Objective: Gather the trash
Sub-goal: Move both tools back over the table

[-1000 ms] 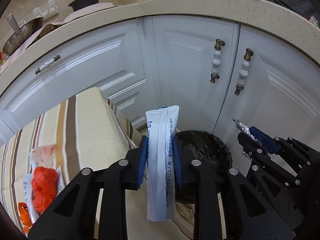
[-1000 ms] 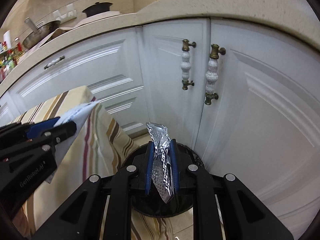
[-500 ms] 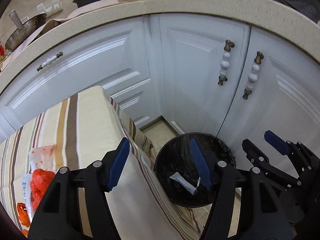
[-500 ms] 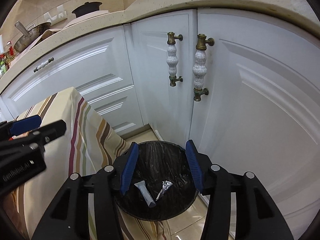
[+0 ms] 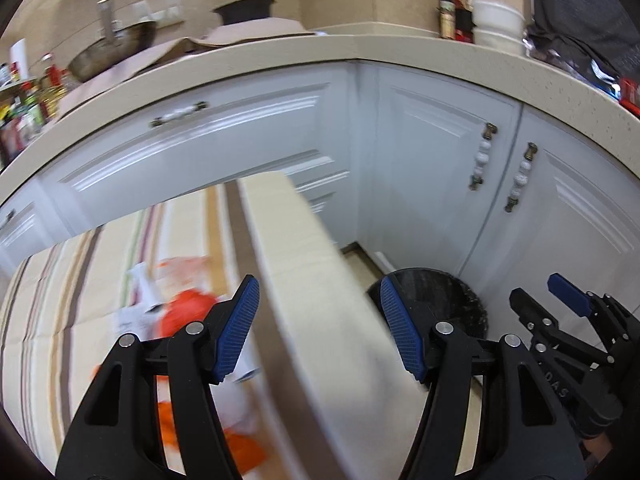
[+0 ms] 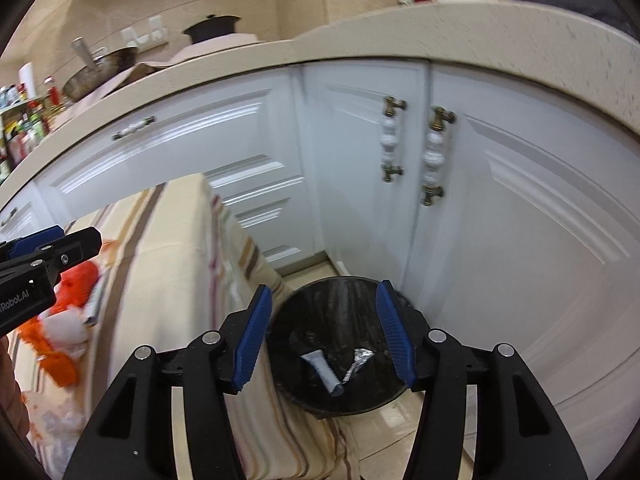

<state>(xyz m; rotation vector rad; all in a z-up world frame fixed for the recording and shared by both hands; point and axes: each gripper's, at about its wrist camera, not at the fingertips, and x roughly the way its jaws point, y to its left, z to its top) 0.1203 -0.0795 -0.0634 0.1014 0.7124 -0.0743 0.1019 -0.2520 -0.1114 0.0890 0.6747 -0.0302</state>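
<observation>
Two grippers, both spread wide, holding nothing. Left gripper [image 5: 318,330] over striped tablecloth [image 5: 304,256]; its body reads "Robot.AI". Right gripper [image 6: 326,340] above black bin [image 6: 340,396] containing tube [image 6: 326,368] and foil wrapper [image 6: 358,362].

Grippers: two, my left gripper [image 5: 316,326] and my right gripper [image 6: 325,334], each with its blue pads spread and bare.
Trash bins: one, black trash bin [image 6: 340,344] on the floor by the cabinets.
Items in bin: two, a grey tube [image 6: 323,367] and a crumpled foil wrapper [image 6: 359,363].
Trash on striped tablecloth [image 6: 176,248]: blurred pile of orange-and-white wrappers [image 5: 180,312]; count unclear.
Beaded cabinet handles [image 6: 434,156]: two upright, side by side.
Bar handles [image 6: 134,128]: one clear in my view.
</observation>
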